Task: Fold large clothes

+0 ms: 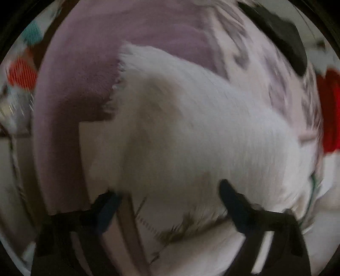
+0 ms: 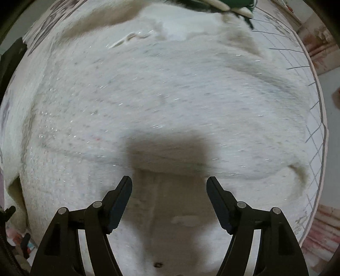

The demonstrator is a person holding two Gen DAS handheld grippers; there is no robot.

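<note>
A large white fuzzy garment (image 2: 170, 95) lies spread over a patterned cloth surface and fills the right wrist view. My right gripper (image 2: 169, 182) hovers over it, jaws wide apart and empty, its shadow on the fabric. In the left wrist view, a white fluffy part of the garment (image 1: 191, 127) lies ahead, blurred by motion. My left gripper (image 1: 170, 191) is open, with the garment's edge between and ahead of its fingers, not pinched.
A mauve cloth (image 1: 95, 53) lies behind the garment in the left wrist view. A dark object (image 1: 286, 42) and something red (image 1: 329, 110) sit at the right. A green and white item (image 2: 223, 4) lies at the garment's far end. The grid-patterned cover's edge (image 2: 318, 106) runs at right.
</note>
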